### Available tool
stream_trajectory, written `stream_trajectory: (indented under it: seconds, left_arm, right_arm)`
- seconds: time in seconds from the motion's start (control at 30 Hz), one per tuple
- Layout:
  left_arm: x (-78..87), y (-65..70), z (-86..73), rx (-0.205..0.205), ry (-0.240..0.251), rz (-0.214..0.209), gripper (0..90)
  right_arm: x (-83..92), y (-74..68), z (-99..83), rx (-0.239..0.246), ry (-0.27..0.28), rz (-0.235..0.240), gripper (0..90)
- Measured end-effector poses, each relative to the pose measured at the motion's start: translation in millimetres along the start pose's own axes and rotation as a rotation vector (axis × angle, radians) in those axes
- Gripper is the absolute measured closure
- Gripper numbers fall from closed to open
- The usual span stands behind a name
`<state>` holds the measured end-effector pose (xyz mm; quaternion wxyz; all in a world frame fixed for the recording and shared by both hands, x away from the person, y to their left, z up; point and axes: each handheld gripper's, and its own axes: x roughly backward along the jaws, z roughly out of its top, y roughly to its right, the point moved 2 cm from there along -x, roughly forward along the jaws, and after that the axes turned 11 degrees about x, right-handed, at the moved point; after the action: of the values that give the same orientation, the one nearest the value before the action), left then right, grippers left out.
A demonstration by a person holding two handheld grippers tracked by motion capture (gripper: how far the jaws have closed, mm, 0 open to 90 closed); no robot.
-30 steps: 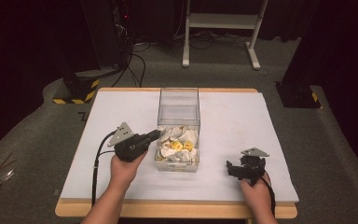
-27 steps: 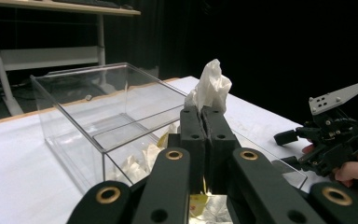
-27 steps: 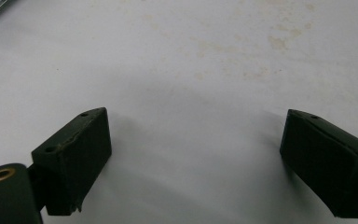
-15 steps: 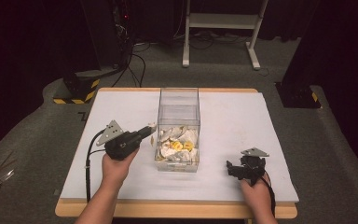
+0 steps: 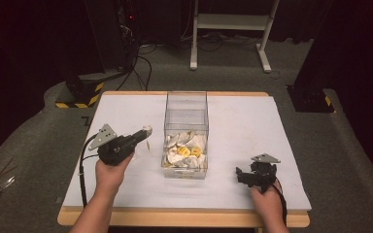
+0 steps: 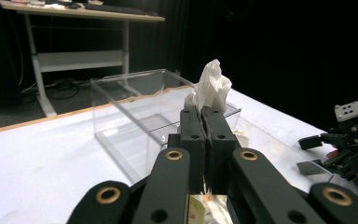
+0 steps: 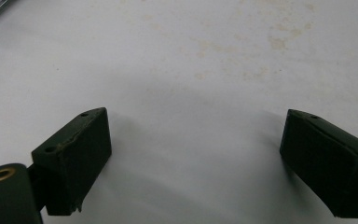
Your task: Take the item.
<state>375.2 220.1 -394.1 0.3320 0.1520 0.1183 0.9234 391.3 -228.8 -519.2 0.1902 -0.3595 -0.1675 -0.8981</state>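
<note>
Left of the clear box [image 5: 186, 127] at mid-bench, the left tongs [image 5: 145, 131] are clamped on a white wrapper [image 6: 212, 88], lifted clear so it can be set aside. Near the bench's front right corner, the right tongs [image 5: 240, 173] rest wide open, holding nothing, out of the way.

The left hand-held gripper [image 5: 144, 131], clamped on a white crumpled wrapper [image 6: 211, 87], now sits left of the clear box [image 5: 186, 127], clear of its rim instead of over it.
</note>
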Motion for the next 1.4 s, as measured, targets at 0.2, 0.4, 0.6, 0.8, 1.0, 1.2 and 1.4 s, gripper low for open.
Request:
stream_trajectory:
  seconds: [0.2, 0.4, 0.6, 0.8, 1.0, 1.2, 1.4]
  left_arm:
    - [11.6, -11.4, 2.9, 0.007, 0.017, 0.028, 88.3]
    - [20.6, -21.6, 5.9, 0.008, 0.028, 0.055, 88.2]
    - [30.9, -32.4, 7.4, 0.01, 0.044, 0.078, 88.3]
    - [39.2, -46.2, 6.3, 0.031, 0.052, 0.107, 88.3]
    - [43.7, -56.7, 6.2, 0.038, 0.048, 0.13, 88.3]
    - [43.8, -63.3, 6.0, 0.039, 0.051, 0.141, 88.3]
    - [38.2, -69.0, -1.2, 0.041, 0.029, 0.152, 88.3]
  right_arm:
    - [0.0, 0.0, 0.0, -0.001, 0.0, 0.0, 8.7]
    - [0.0, 0.0, 0.0, 0.0, 0.0, 0.0, 8.7]
    - [0.1, -0.2, 0.0, -0.002, -0.001, 0.0, 8.7]
    - [0.1, -0.2, 0.0, -0.002, -0.001, 0.0, 8.7]
    - [0.1, -0.2, 0.0, -0.002, -0.001, 0.0, 8.7]
    - [0.1, -0.3, 0.0, -0.002, -0.001, 0.0, 8.7]
    - [0.0, 0.0, 0.0, 0.0, 0.0, 0.0, 8.7]
